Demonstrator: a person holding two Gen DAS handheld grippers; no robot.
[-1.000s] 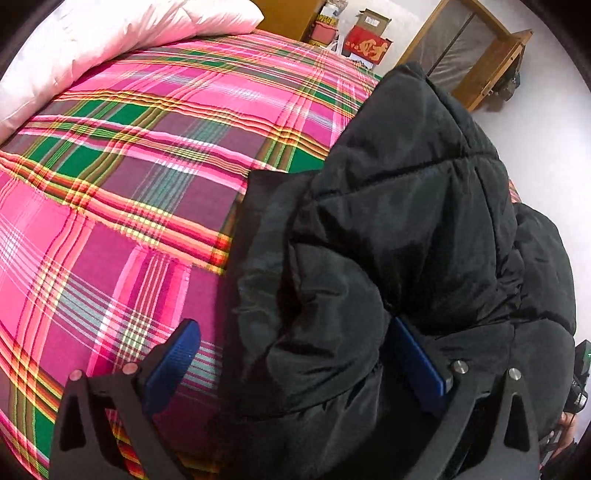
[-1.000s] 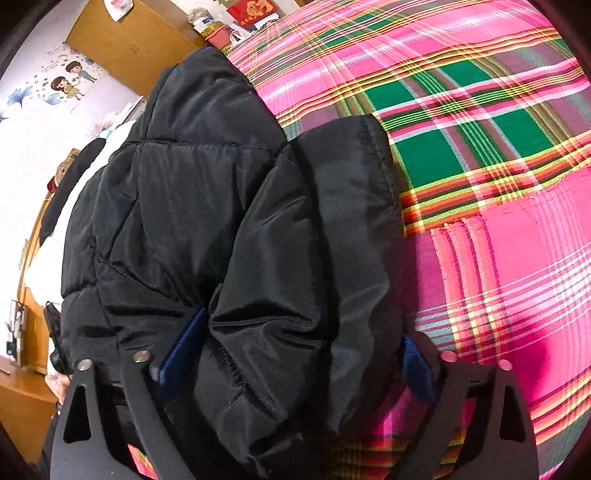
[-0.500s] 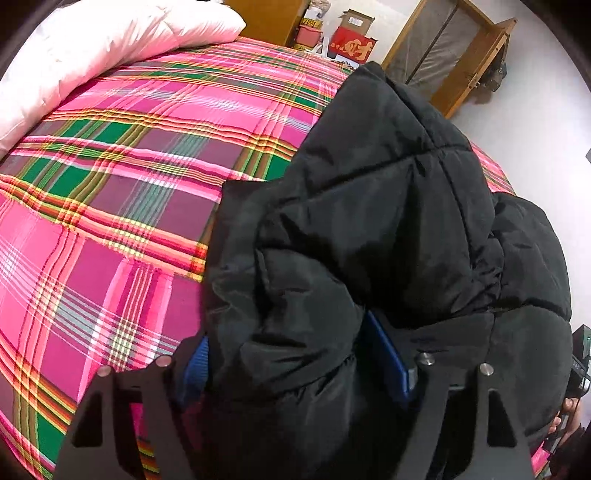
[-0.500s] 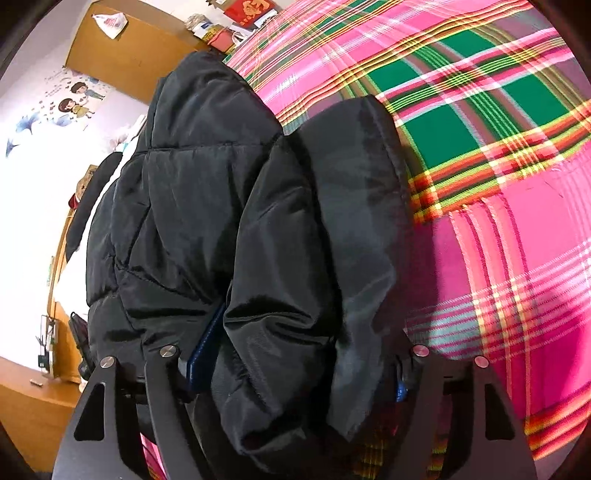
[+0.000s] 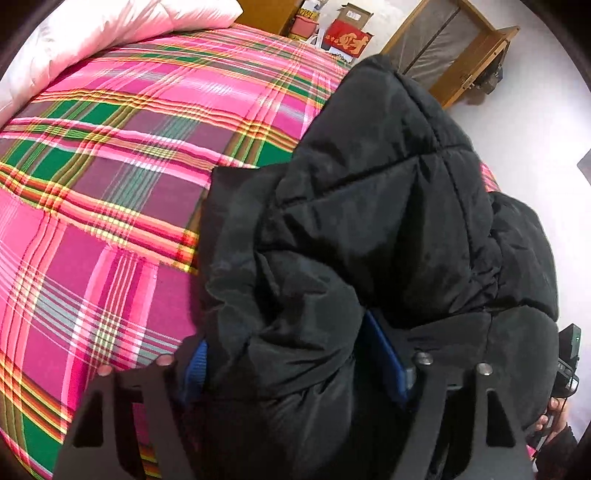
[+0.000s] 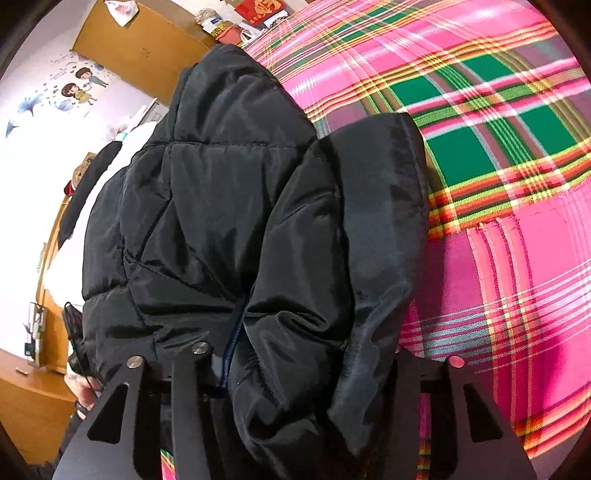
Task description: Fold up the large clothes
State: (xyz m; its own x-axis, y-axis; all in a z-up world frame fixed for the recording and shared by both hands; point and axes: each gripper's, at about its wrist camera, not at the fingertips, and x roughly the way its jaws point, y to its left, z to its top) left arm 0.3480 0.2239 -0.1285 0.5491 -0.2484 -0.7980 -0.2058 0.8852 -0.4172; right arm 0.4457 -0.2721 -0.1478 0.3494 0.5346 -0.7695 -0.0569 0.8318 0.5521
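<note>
Black quilted nylon fills the space between both pairs of jaws. A second ago the left gripper (image 5: 291, 365) stood wide, one blue pad out over the plaid bedspread (image 5: 110, 206) and clear of the fabric; now its jaws are closing, and a thick roll of the black puffer jacket (image 5: 369, 221) bulges up between them, the blue pads (image 5: 384, 354) pressed into its sides. The right gripper (image 6: 306, 358) has done the same: its jaws are closing on a bunched fold of the puffer jacket (image 6: 229, 206), which has narrowed and puckered between the fingers compared with a second ago. Ahead of both jaws, the rest of the jacket lies heaped on the bedspread, its quilted body beyond the fingertips and a flat smooth panel to the outer side. The white pillow (image 5: 110, 33) lies well beyond the left jaws.

Both ends of the near edge now look pinched, so the grasp seems close to done. My judgement is that the next move is a lift and carry forward, folding this edge over the body. The slick, puffy shell could slip if the grip stays shallow.
</note>
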